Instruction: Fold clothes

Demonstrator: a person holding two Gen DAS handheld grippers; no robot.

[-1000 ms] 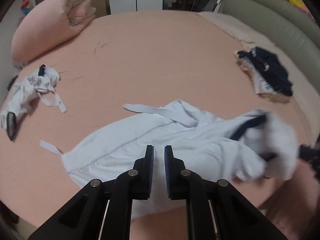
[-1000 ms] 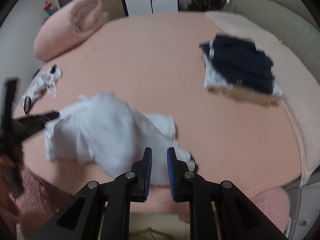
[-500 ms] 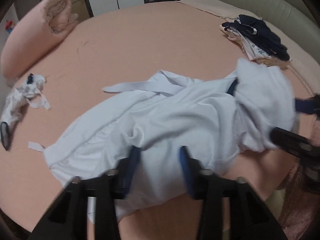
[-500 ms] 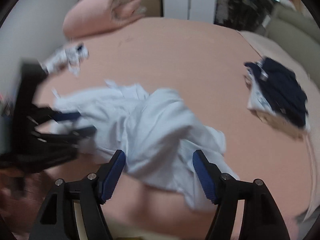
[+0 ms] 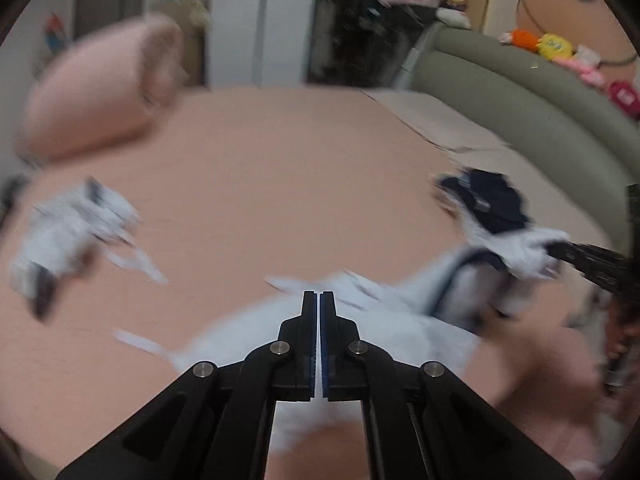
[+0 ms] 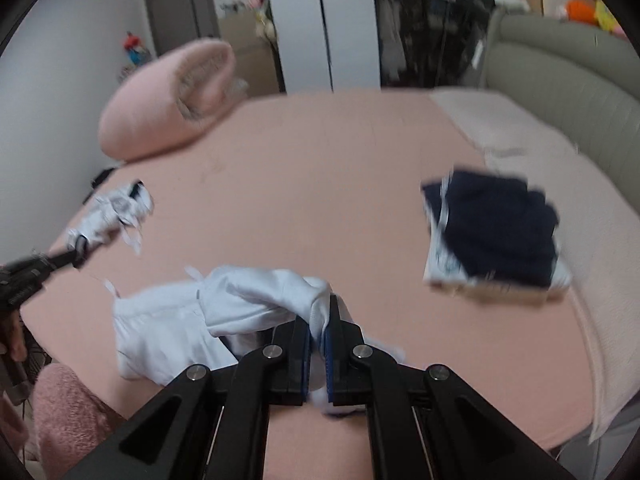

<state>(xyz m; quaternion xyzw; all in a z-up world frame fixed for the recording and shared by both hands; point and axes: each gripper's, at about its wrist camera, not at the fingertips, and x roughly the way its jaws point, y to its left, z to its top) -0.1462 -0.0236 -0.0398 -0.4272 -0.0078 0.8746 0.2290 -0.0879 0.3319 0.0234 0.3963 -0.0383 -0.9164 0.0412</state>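
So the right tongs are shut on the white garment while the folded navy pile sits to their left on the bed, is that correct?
Not quite: the right wrist view shows the navy pile to the right of the right tongs, not the left. The tongs are indeed shut on the white garment on the bed.

Soft, even indoor light, moderately dim, source not visible. No glare, shadows faint. Left wrist view heavily motion-blurred: crumpled pale blue-white garment smeared at 5 o'clock, rolled pink fleece blanket hazy at 10 o'clock. Only black two-finger left gripper sharp. Right wrist view clearer; folded navy-and-white clothes stack streaked at 3 o'clock, black two-finger right gripper crisp. Fisheye bends olive padded headboard at 1 o'clock; dark vignette in all corners.
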